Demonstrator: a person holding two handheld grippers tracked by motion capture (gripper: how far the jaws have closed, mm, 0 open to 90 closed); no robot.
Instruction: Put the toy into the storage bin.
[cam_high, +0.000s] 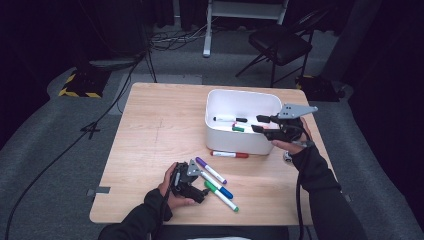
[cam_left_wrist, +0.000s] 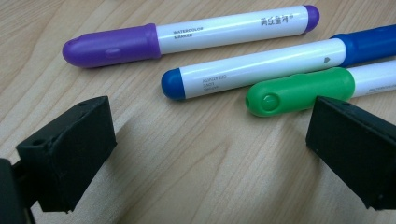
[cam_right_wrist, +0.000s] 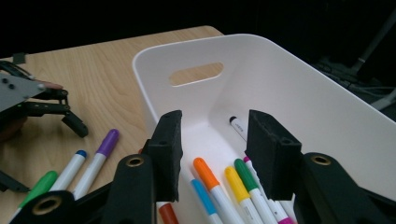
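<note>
Smooth round-capped markers — purple (cam_left_wrist: 187, 35), blue (cam_left_wrist: 261, 67), green (cam_left_wrist: 299, 89) — lie on the pale wood-grain table (cam_left_wrist: 187, 163) just ahead of the left gripper (cam_left_wrist: 210, 149), its blocky black jaws apart and empty. The right gripper (cam_right_wrist: 215, 154), jaws parted — nothing between them — hangs over the glossy white rounded bin (cam_right_wrist: 299, 98) holding more markers (cam_right_wrist: 219, 191).

Purple-capped marker (cam_left_wrist: 189, 35), blue-capped marker (cam_left_wrist: 261, 67) and green-capped marker (cam_left_wrist: 299, 91) lie on pale wood-grain table (cam_left_wrist: 196, 163). White bin (cam_right_wrist: 299, 93) holds orange, yellow, green, perhaps pink markers

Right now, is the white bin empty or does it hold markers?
It holds markers. The right gripper view shows orange, yellow, green and light-blue markers on the white bin floor.
</note>
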